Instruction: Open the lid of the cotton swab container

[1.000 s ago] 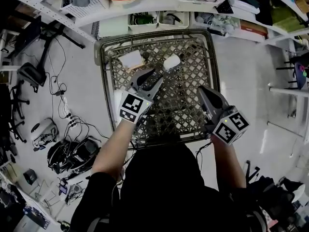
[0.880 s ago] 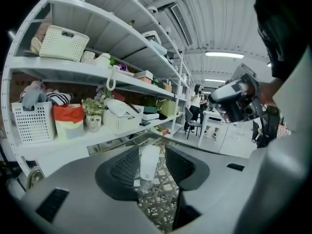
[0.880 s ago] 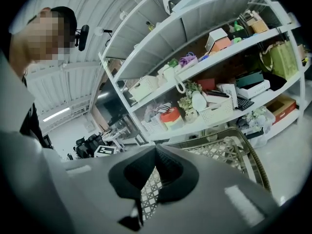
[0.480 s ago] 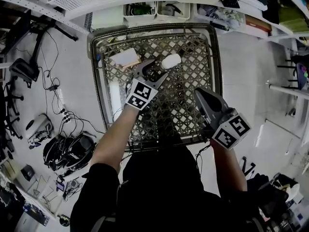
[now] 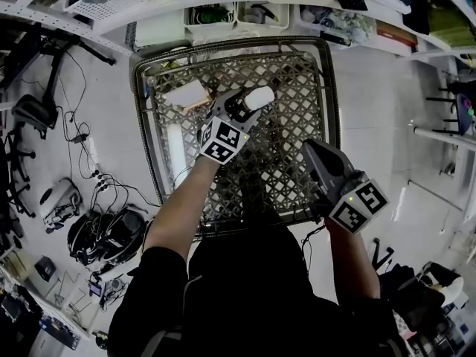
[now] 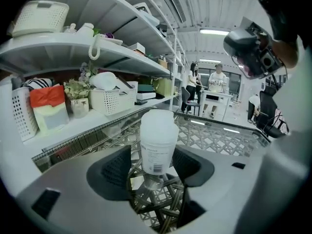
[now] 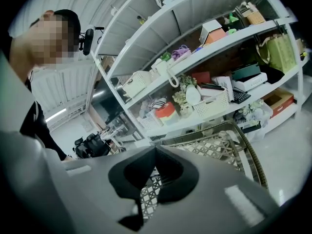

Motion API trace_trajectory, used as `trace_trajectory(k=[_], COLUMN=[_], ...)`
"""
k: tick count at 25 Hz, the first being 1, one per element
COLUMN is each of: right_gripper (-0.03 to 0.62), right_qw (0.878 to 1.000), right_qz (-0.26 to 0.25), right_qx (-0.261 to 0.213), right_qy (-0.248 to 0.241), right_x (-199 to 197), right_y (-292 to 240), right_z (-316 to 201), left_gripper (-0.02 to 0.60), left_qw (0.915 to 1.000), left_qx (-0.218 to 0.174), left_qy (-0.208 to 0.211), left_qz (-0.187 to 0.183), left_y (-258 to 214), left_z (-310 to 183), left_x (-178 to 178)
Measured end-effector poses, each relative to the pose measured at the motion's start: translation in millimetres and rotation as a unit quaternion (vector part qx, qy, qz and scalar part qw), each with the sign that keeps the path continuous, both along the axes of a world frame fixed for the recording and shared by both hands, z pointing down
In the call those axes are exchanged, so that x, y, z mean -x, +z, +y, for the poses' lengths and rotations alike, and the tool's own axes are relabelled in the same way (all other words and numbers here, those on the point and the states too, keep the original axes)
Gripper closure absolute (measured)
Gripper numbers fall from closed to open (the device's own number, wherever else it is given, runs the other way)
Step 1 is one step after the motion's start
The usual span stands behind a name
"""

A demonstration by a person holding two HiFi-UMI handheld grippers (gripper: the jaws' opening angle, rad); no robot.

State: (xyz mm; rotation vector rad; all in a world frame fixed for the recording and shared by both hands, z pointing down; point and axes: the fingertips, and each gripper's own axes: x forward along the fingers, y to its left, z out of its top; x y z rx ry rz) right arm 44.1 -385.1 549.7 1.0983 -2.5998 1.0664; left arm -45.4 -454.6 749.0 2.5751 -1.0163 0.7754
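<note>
Container (image 6: 158,140) upright, lid up, between just-opened jaws of left hand-held gripper (image 6: 155,160), untouched

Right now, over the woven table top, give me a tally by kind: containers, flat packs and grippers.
Cotton swab container: 1
Flat white pack: 1
Grippers: 2 (left gripper, right gripper)
Total: 4

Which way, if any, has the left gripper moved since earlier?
Yes: left gripper moved forward up to the container, jaws just opening, container between them.
</note>
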Motion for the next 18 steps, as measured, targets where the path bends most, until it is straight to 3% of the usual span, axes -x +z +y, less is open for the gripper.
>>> trace_trajectory(k=[10,12,18], right_gripper=[0.583,0.583,0.583], right_qw=[1.0,1.0,1.0], right_qz=[-0.006,-0.007,-0.007], right_qx=[0.013,0.013,0.015], right_qy=[0.016,0.021,0.025], right_x=[-6.5,-8.8,-10.5], right_y=[8.8,9.1,9.2], right_z=[8.3,10.5,16.9], left_gripper=[0.335,0.373,0.378], left_qw=[0.9997,0.9995,0.9991], left_qx=[0.004,0.003,0.008], left_qy=[0.022,0.027,0.037], left_qz=[-0.008,-0.017,-0.019], left_y=[4.7,5.8,8.0], left_z=[-12.9,-13.1,-11.2], left_x=[-19.5,-18.7,-19.8])
